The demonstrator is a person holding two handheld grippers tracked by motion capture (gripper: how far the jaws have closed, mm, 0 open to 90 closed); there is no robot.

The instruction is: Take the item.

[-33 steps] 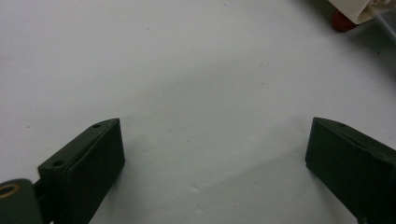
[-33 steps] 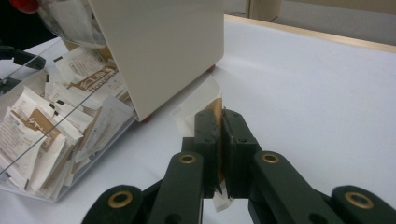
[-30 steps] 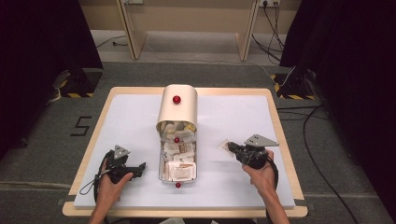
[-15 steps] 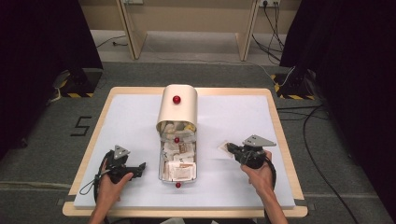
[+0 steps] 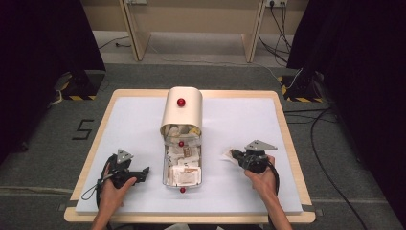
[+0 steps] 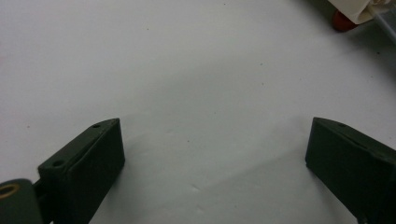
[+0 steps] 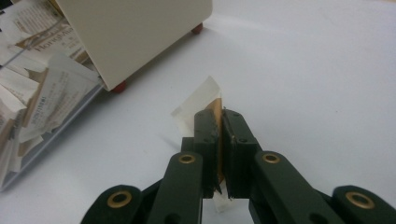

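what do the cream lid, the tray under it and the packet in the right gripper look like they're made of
Cream lid: smooth, matte, evenly coloured with rounded corners, probably painted wood or plastic; red knob, glossy. Tray: thin, greyish-silver wall, possibly metal or clear plastic, hard to tell. Packet in the right gripper: thin, creased white paper with a tan layer, likely a paper sachet like the printed ones in the tray.

Both hands low at the near table edge, one gripper in each.
Left gripper [image 5: 143, 171] jaws spread wide; right gripper [image 5: 232, 154] jaws pinched together, pointing inward.
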